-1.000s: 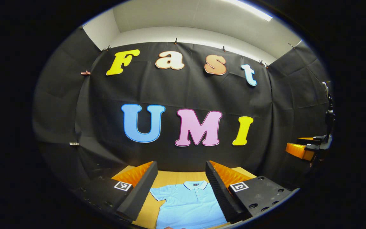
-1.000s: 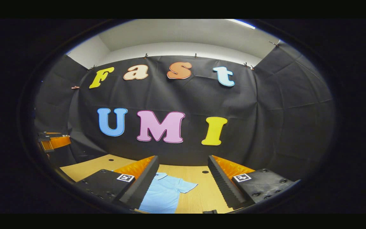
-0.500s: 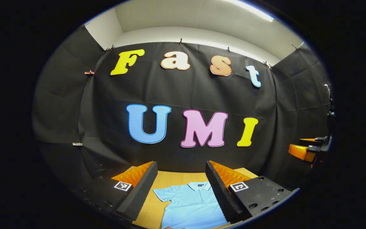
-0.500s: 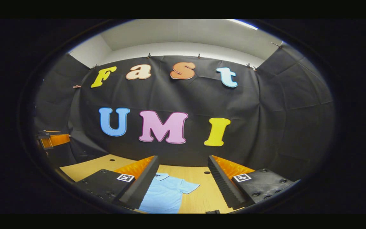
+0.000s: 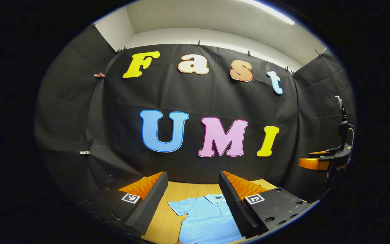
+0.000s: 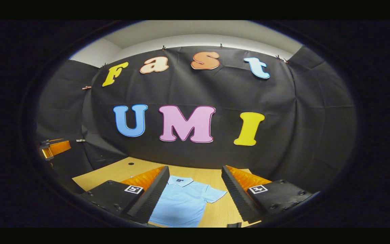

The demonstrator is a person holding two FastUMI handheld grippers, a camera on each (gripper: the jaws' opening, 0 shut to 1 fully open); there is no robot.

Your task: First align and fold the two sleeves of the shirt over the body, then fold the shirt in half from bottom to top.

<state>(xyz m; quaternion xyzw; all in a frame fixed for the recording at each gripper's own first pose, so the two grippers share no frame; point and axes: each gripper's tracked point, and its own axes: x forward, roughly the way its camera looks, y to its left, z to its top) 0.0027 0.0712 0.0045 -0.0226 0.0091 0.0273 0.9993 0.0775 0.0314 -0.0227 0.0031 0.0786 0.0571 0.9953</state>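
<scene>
1. Shirt (image 5: 207,217): a light blue polo with a collar, lying flat and face up on the wooden table (image 5: 181,189), its collar toward the far edge by the black cloth wall.
2. In the left gripper view one short sleeve (image 5: 177,207) lies spread out to the side on the wood; in the right gripper view the other sleeve (image 6: 215,195) lies spread out the same way, so neither is folded over the body.
3. Left gripper (image 5: 192,200): held above the near edge of the table, well apart from the shirt, its two fingers spread wide with nothing between them.
4. Right gripper (image 6: 195,193): likewise held above the near edge, its fingers parted wide and gripping nothing, the shirt visible in the gap.
5. Each gripper also appears small at the side edge of the other's view, raised clear of the table.
</scene>
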